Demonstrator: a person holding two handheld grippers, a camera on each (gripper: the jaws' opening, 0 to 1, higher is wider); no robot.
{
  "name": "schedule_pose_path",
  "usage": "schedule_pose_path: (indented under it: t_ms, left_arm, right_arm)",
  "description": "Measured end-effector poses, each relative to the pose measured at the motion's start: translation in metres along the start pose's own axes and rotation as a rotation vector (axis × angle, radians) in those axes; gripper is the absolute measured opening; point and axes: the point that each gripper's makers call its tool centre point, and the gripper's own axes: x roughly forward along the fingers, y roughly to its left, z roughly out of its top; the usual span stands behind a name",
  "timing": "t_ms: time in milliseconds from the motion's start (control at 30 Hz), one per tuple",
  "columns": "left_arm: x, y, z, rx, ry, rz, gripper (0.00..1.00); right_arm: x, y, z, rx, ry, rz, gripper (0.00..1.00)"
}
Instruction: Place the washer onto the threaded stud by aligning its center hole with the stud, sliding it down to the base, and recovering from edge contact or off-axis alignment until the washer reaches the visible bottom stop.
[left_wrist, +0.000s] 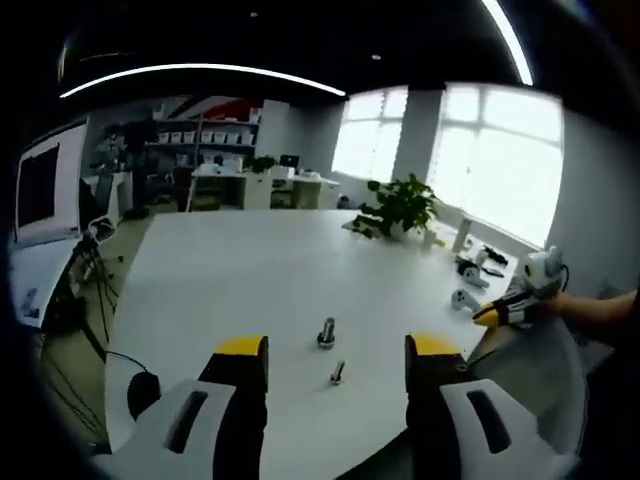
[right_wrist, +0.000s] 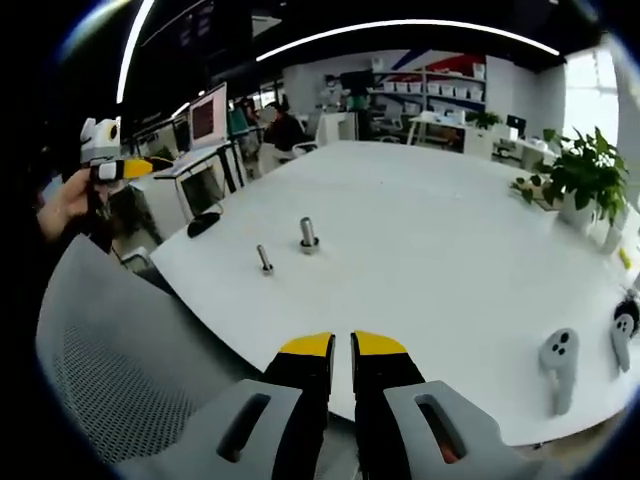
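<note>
Studs: two threaded studs stand upright on the white table (left_wrist: 250, 270), the larger stud (left_wrist: 326, 333) and the smaller stud (left_wrist: 338, 373), both ahead of the left gripper (left_wrist: 338, 350), between its jaws.
Left gripper: jaws wide apart, empty.
Right gripper (right_wrist: 341, 348): jaws almost together, holding nothing I can see; studs well ahead, to its left.
Washer: too small to tell.

Bare table (right_wrist: 420, 230) around stud (right_wrist: 308, 236); bolt (right_wrist: 265, 260) beside.
</note>
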Motion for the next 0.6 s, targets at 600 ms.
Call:
schedule_pose_path:
  t_ms: [600]
  left_arm:
    - [-0.011, -0.015, -0.011, 0.088, -0.052, 0.246, 0.82]
  right_arm:
    - [-0.003, 0.009, -0.005, -0.043, 0.022, 0.016, 0.09]
